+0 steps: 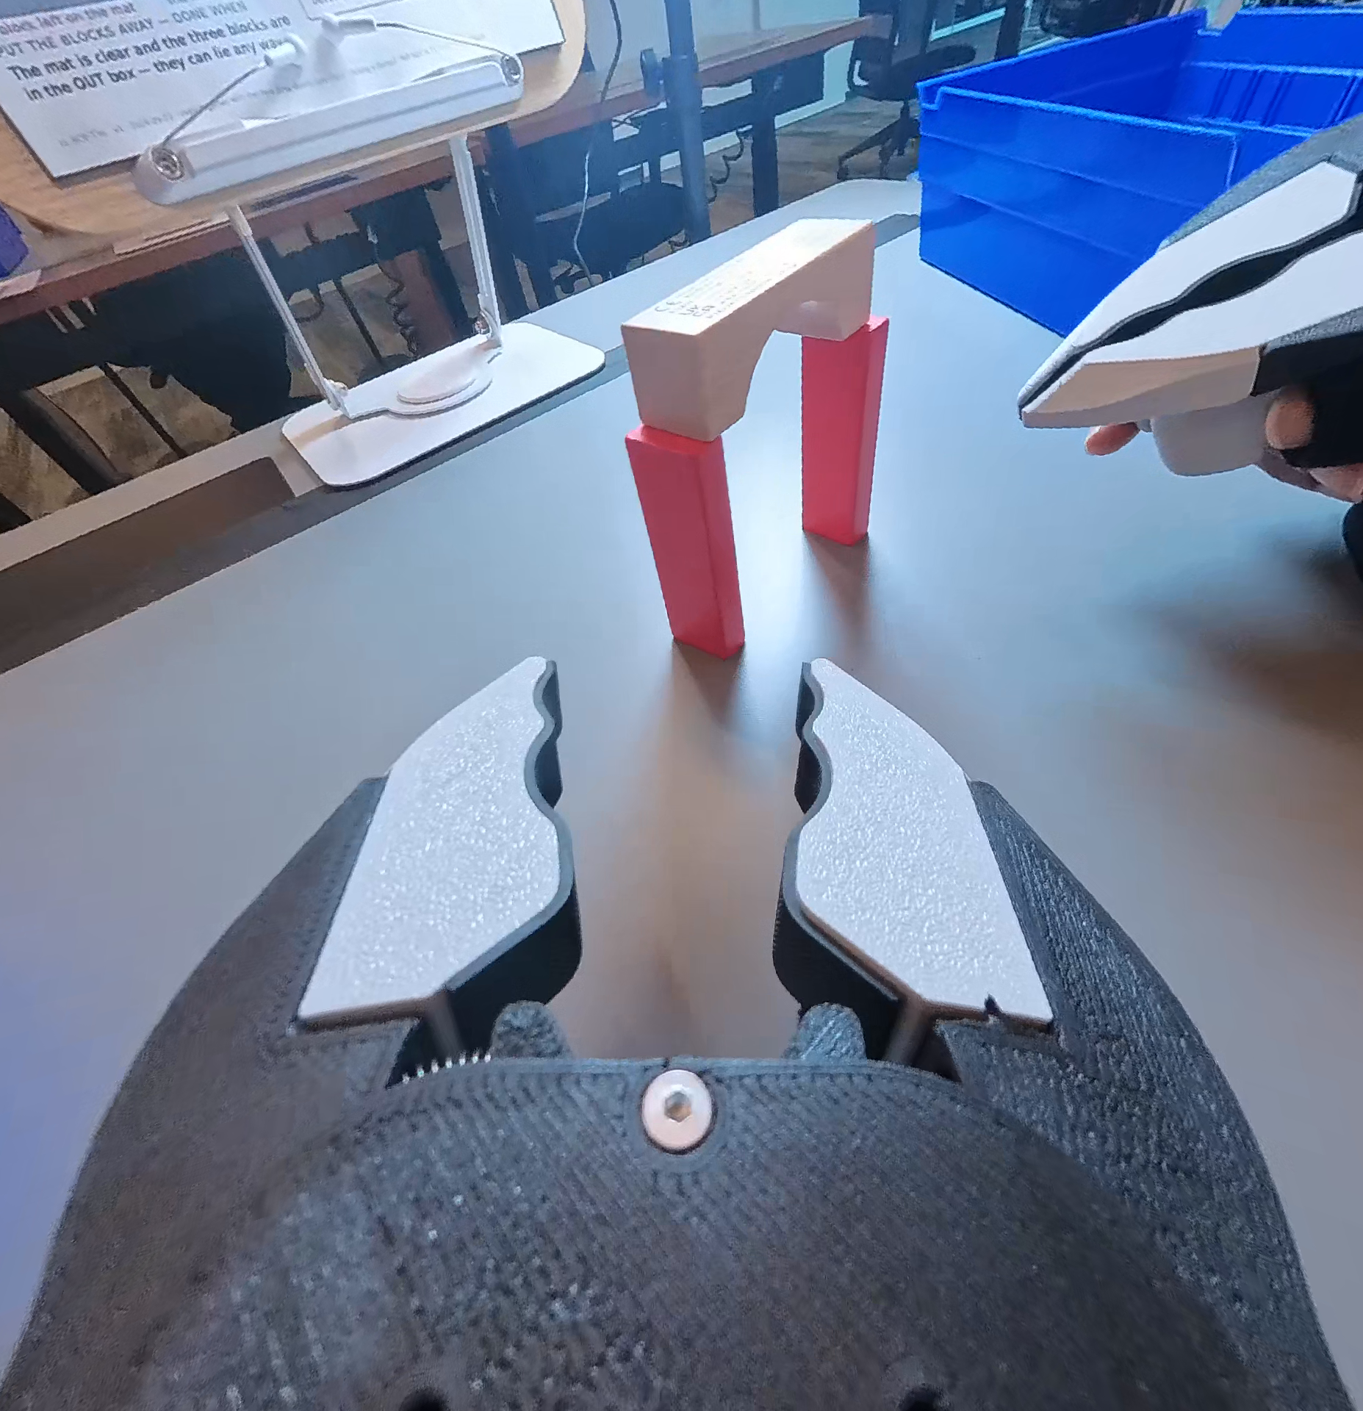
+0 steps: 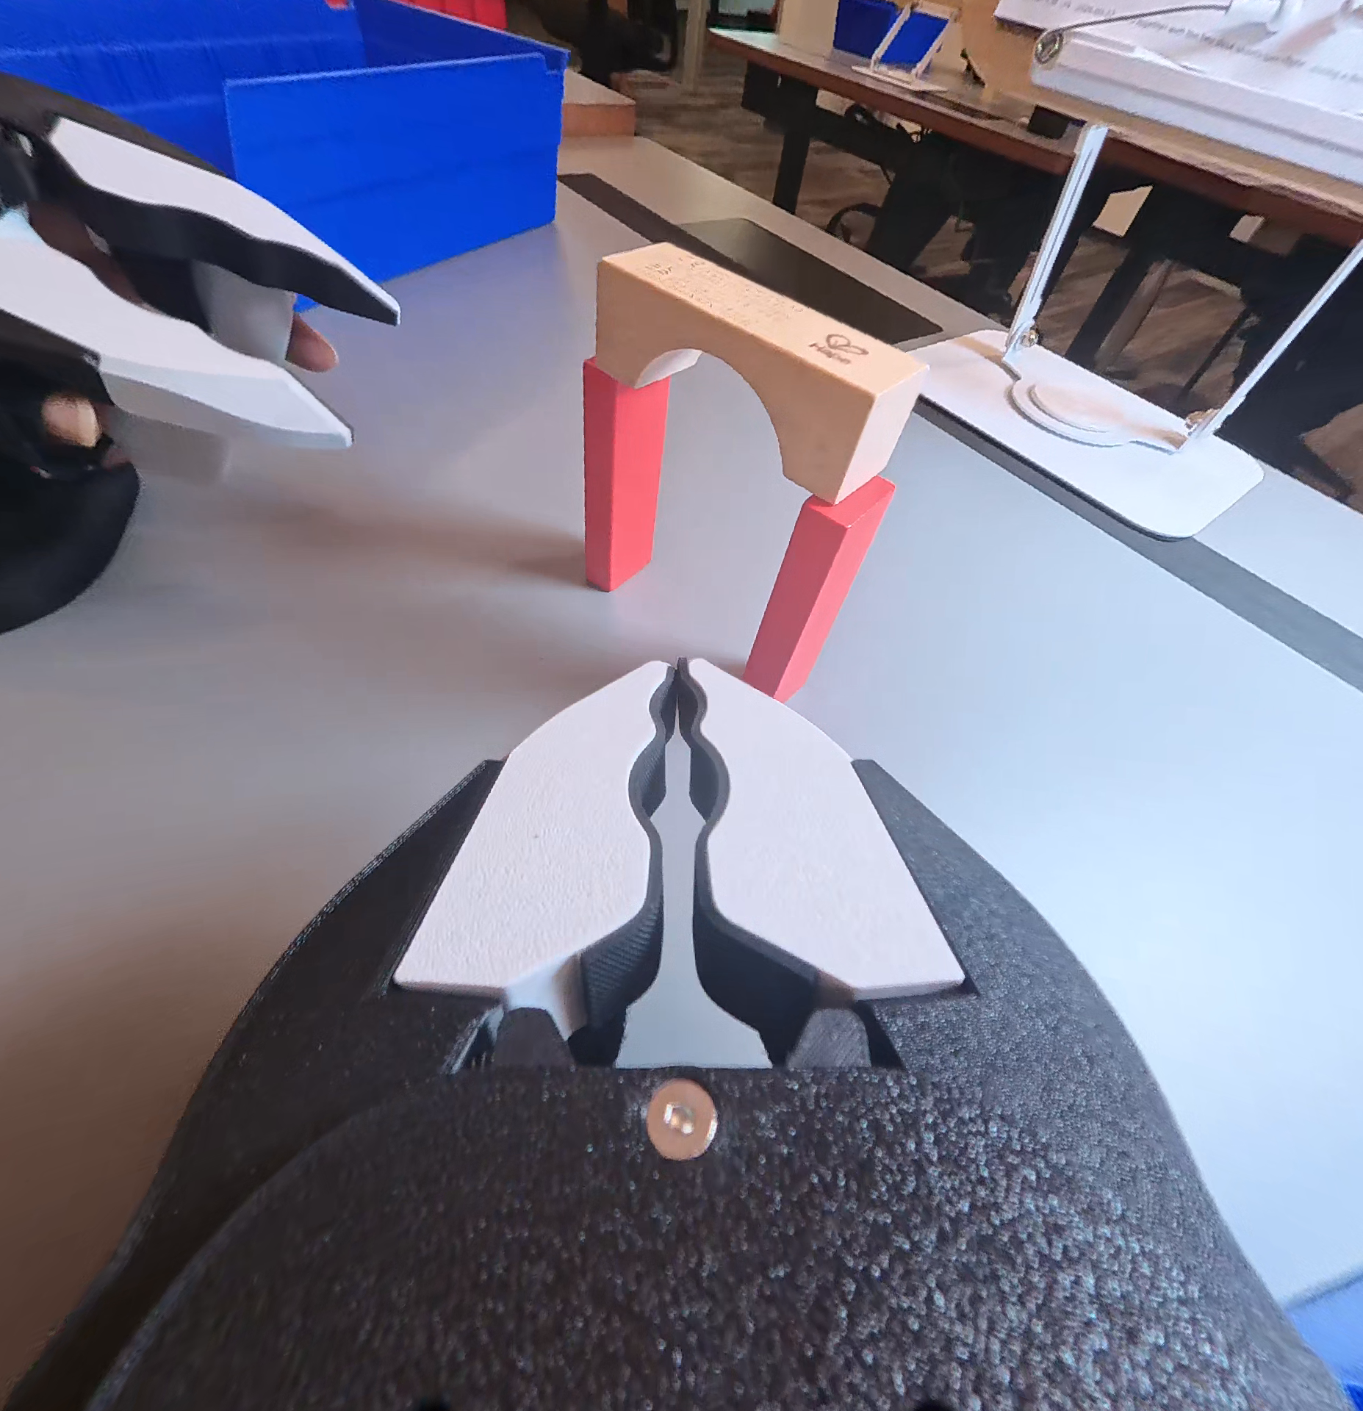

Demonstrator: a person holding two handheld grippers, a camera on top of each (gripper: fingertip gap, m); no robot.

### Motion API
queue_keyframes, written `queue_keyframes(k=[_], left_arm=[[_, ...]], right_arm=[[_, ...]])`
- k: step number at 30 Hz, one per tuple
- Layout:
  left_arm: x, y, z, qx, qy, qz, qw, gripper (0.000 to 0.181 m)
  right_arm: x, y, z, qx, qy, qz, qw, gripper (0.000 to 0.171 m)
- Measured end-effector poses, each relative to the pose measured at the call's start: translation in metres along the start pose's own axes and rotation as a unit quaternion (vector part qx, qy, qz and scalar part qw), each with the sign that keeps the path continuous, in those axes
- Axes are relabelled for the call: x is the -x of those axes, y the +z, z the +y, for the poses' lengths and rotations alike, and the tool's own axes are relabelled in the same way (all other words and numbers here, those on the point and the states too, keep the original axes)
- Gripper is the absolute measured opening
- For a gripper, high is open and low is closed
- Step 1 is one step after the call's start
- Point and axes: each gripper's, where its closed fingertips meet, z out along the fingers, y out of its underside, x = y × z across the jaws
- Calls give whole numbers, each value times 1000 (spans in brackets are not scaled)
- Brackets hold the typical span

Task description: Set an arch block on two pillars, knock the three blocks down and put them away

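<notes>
A pale wooden arch block (image 1: 747, 324) rests on two upright red pillars, a near one (image 1: 693, 542) and a far one (image 1: 842, 427), on the grey table (image 1: 281, 725). My left gripper (image 1: 678, 679) is open and empty, just short of the near pillar. In the right wrist view the arch (image 2: 747, 359) sits on the two red pillars, one on the left (image 2: 621, 473) and one on the right (image 2: 823, 595). My right gripper (image 2: 679, 666) is shut with nothing between its pads, close beside the right pillar's base. It also shows at the right of the left wrist view (image 1: 1037, 405).
Blue bins (image 1: 1105, 175) stand at the back right of the table; they also show in the right wrist view (image 2: 357, 130). A white stand with a sheet of paper (image 1: 434, 382) stands at the back left. The left gripper shows at the left of the right wrist view (image 2: 357, 374). My right gripper's tips are some 8 centimetres from the arch (image 2: 747, 359). Seen from the left wrist view (image 1: 810, 285) as well. Left tips and right tips are each some 10 centimetres from the pale wooden arch block (image 1: 747, 324). It turns up in the right wrist view (image 2: 640, 299) as well.
</notes>
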Motion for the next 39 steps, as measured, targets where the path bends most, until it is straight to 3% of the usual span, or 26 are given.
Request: queue_keyframes(k=[10,30,39], left_arm=[[2,-3,-4,-13,-9,5,1000,52],[-2,0,5,12,2,18,1000,60],[-3,0,6,16,2,20,1000,62]], right_arm=[[3,1,1,-2,-33,-1,999,0],[-2,0,1,1,-55,24,998,1],[-12,1,-3,-8,-12,37,999,72]])
